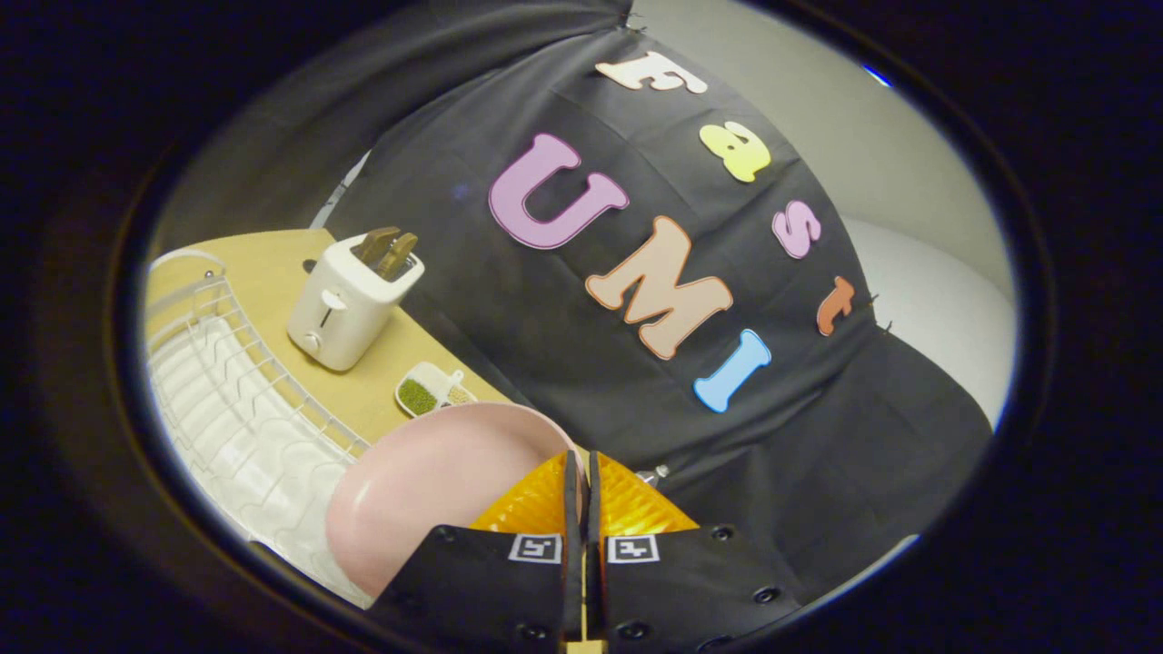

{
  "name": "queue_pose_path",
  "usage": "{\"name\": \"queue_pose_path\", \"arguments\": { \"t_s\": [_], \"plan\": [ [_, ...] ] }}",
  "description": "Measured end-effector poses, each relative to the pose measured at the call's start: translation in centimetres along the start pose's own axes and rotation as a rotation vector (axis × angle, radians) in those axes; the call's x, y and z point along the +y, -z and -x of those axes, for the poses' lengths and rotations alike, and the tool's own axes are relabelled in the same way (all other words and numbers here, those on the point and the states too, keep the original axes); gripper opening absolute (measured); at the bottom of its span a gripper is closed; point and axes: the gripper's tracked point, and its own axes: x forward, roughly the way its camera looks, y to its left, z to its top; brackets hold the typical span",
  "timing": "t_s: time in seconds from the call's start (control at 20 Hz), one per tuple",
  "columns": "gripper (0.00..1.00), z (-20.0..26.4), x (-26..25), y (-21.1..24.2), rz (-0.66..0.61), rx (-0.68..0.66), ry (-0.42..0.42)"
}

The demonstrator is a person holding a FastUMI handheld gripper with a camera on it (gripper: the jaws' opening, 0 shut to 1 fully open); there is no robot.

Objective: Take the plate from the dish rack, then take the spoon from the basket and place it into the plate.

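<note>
A pink plate point(436, 490) hangs tilted in the air just above the near end of the white wire dish rack point(227, 400). My gripper point(581, 477) is shut on the plate's rim, with both fingers pressed close together on its edge. The rest of the plate spreads out to the left of the fingers. The whole view is tilted, looking up along the booth's black cloth wall.
A white toaster point(350, 300) with two brown slices in it stands on the wooden table point(273, 263) beyond the rack. A small white dish point(427, 391) holding green and yellowish grains lies between the toaster and the plate.
</note>
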Motion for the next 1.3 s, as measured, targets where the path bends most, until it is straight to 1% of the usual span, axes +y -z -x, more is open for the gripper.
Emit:
{"name": "queue_pose_path", "arguments": {
  "t_s": [0.25,0.45,0.75,0.95,1.3],
  "plan": [
    [0.05,1.4,-2.5,0.5,-0.074,-0.016,-0.008],
    [0.04,2.8,-4.6,0.9,-0.165,-0.051,-0.026],
    [0.05,4.9,-8.4,2.9,-0.214,-0.074,-0.03],
    [0.04,5.6,-11.4,5.0,-0.243,-0.07,-0.014],
    [0.04,6.7,-13.4,11.0,-0.277,-0.014,-0.025]
  ]
}}
